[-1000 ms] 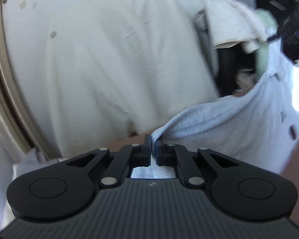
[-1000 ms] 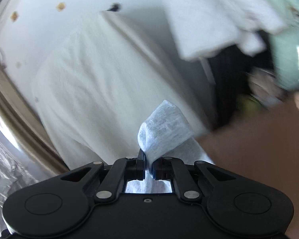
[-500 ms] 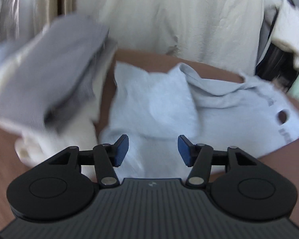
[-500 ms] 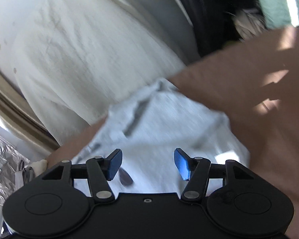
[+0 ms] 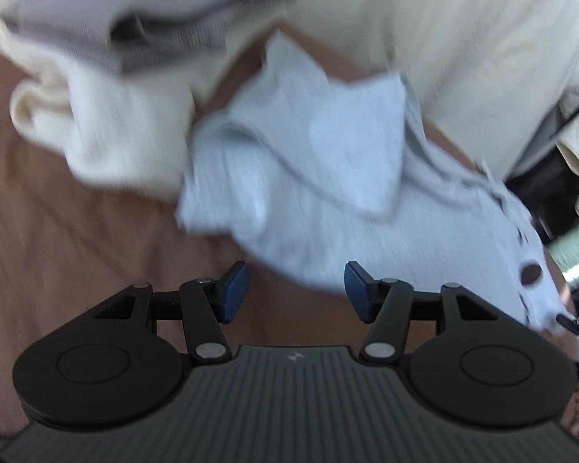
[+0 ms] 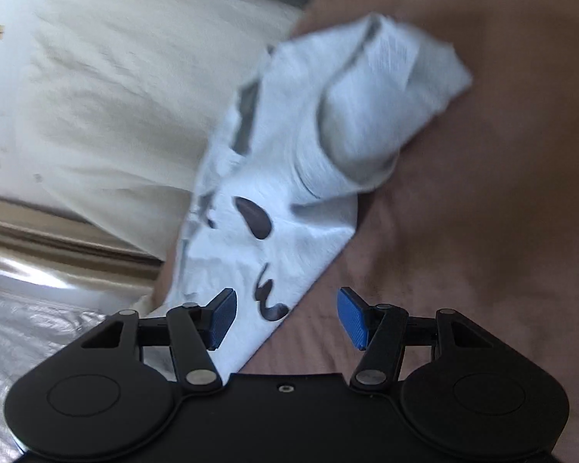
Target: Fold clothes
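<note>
A brown bedspread (image 5: 77, 231) covers the work surface, with a cream sheet (image 6: 115, 88) hanging behind it and a stack of folded clothes (image 5: 108, 88), grey on top of cream, sitting at the far left in the left wrist view. The light blue garment (image 5: 308, 177) with dark printed marks lies crumpled on the bedspread, touching the side of that stack and stretching away toward the right. The left gripper (image 5: 295, 289) hangs just in front of the garment's near edge, its jaws apart and nothing between them; the pads touch no cloth. The right gripper (image 6: 285, 314) sits over the garment's (image 6: 289, 162) other end, jaws likewise spread; the printed hem lies under and between them, but neither pad presses on it. Both sets of jaws have just been opening. Judging by this, the garment has been laid down but is not yet flat: 1 flap is doubled over at the far corner and ridges run across the middle. The next move probably calls for pinching 2 edges or corners and pulling them apart to smooth the cloth before any fold, while keeping clear of the finished stack, which a careless tug could topple.
</note>
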A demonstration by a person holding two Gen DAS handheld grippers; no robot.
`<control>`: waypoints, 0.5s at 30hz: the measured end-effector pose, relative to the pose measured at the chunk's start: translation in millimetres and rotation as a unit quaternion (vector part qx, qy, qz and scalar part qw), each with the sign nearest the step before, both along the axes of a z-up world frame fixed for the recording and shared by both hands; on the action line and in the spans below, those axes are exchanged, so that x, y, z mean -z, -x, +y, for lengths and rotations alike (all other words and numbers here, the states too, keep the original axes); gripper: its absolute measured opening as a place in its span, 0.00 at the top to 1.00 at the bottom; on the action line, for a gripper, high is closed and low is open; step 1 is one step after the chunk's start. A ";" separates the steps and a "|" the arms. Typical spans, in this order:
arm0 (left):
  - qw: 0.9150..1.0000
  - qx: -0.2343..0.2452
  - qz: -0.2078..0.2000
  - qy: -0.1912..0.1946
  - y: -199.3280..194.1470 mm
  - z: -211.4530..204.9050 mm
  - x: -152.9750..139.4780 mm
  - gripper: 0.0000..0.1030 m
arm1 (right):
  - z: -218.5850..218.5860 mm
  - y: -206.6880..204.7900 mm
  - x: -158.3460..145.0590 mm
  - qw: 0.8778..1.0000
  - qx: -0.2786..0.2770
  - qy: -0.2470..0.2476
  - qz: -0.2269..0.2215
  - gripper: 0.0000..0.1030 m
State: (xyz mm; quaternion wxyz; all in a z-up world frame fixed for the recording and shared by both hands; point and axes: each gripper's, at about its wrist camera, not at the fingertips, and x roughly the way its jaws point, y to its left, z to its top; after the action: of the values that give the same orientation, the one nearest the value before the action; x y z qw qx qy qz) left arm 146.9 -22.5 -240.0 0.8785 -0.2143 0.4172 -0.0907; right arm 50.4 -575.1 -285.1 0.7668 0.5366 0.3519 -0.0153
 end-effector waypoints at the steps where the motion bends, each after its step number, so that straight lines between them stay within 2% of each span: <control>1: 1.000 -0.010 -0.010 -0.006 -5.9 1.1 0.4 0.47 | 0.7 -7.7 1.4 1.000 0.007 0.008 0.008 0.38; 4: 0.999 -0.031 -0.009 -0.001 -20.7 9.6 6.2 0.51 | -5.3 -29.7 -4.9 0.996 0.034 0.077 0.016 0.38; 8: 0.999 -0.030 0.008 0.018 -26.0 21.0 4.6 0.52 | -14.8 -52.2 -13.5 0.979 0.051 0.199 0.009 0.40; 9: 1.000 -0.024 0.009 0.015 -28.4 21.8 2.2 0.52 | -12.2 -60.4 -10.9 0.972 0.037 0.232 0.015 0.51; 10: 1.000 -0.018 0.010 0.009 -31.0 21.4 2.7 0.52 | -7.2 -68.6 -9.6 0.964 0.022 0.262 0.026 0.56; 12: 1.000 -0.018 0.017 0.006 -35.1 21.4 10.8 0.49 | 3.5 -78.4 -10.9 0.949 0.008 0.312 0.035 0.76; 14: 0.999 -0.027 0.017 0.012 -36.9 22.7 18.6 0.46 | 10.7 -76.3 -15.0 0.940 0.015 0.339 0.024 0.82; 15: 0.999 -0.038 0.005 0.020 -36.5 22.4 20.7 0.40 | 12.6 -75.9 -16.3 0.937 0.021 0.347 0.021 0.83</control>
State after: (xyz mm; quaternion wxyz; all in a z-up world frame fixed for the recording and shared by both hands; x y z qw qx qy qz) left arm 183.3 -0.2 -260.7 0.8750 -0.2474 0.4111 -0.0647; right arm 126.3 -562.5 -268.8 0.8971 0.2441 0.3299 -0.1637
